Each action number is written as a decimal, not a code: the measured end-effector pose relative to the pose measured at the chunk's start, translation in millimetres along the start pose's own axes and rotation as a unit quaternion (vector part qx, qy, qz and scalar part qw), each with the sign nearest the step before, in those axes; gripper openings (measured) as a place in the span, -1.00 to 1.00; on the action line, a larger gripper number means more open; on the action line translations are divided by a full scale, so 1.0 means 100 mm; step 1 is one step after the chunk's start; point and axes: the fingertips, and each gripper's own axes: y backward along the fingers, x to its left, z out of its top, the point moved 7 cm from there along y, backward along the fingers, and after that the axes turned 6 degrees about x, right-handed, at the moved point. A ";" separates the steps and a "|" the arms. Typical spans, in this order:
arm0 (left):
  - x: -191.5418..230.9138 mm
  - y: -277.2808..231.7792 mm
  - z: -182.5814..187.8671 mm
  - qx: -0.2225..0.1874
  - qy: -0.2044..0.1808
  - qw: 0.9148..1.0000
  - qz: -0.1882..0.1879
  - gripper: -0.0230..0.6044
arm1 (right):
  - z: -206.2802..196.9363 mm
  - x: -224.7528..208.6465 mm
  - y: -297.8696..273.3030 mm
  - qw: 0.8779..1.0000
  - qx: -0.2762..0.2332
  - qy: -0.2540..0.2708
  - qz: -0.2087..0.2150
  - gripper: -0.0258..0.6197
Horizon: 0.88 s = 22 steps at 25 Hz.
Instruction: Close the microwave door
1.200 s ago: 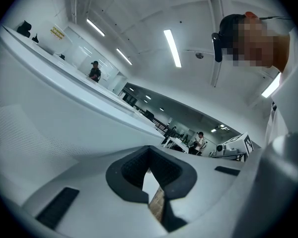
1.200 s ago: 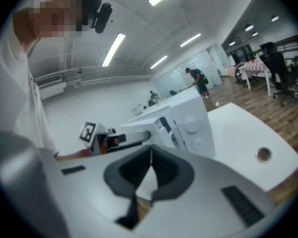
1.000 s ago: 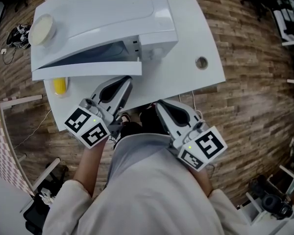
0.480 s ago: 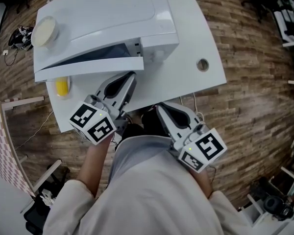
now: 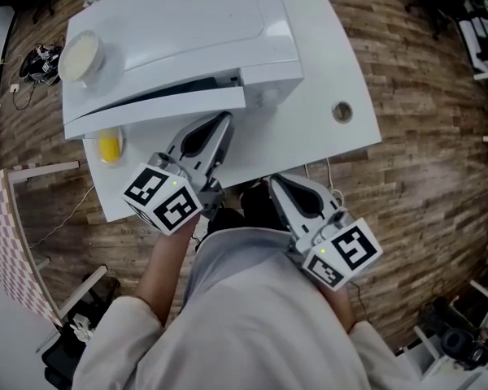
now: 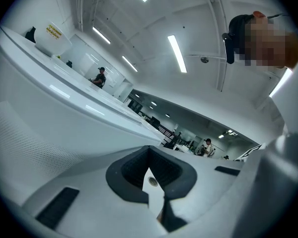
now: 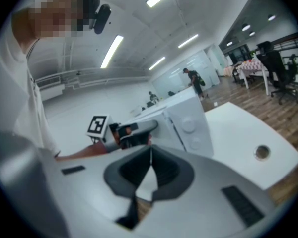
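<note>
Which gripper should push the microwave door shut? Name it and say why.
Left. The left gripper has its shut tips right by the ajar microwave door; the right gripper sits near the table edge, off the door.

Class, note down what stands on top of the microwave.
One round white tub stands on the microwave, at the left end of its top in the head view. The tub's inside looks cream; what it holds cannot be told.
</note>
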 end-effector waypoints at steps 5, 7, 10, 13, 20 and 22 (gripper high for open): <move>0.04 -0.03 0.04 -0.008 0.009 1.000 0.011 -0.89 | 0.03 -0.03 0.00 1.000 -0.001 -0.001 -0.001 -0.85; 0.04 -0.04 0.07 -0.010 0.006 1.000 0.011 -0.89 | 0.04 -0.04 0.01 1.000 -0.002 -0.002 -0.001 -0.85; 0.04 -0.08 0.06 -0.008 -0.007 1.000 0.009 -0.89 | 0.03 -0.07 0.00 1.000 0.000 -0.004 0.002 -0.85; 0.03 -0.08 0.04 -0.016 -0.009 1.000 0.016 -0.88 | 0.01 -0.08 -0.02 1.000 0.004 -0.004 0.008 -0.85; 0.04 -0.09 0.04 -0.026 0.004 1.000 0.014 -0.89 | 0.01 -0.09 -0.08 1.000 0.009 0.000 0.019 -0.85; 0.04 -0.09 0.04 -0.025 0.003 1.000 0.016 -0.89 | 0.01 -0.08 -0.09 1.000 0.008 0.001 0.021 -0.85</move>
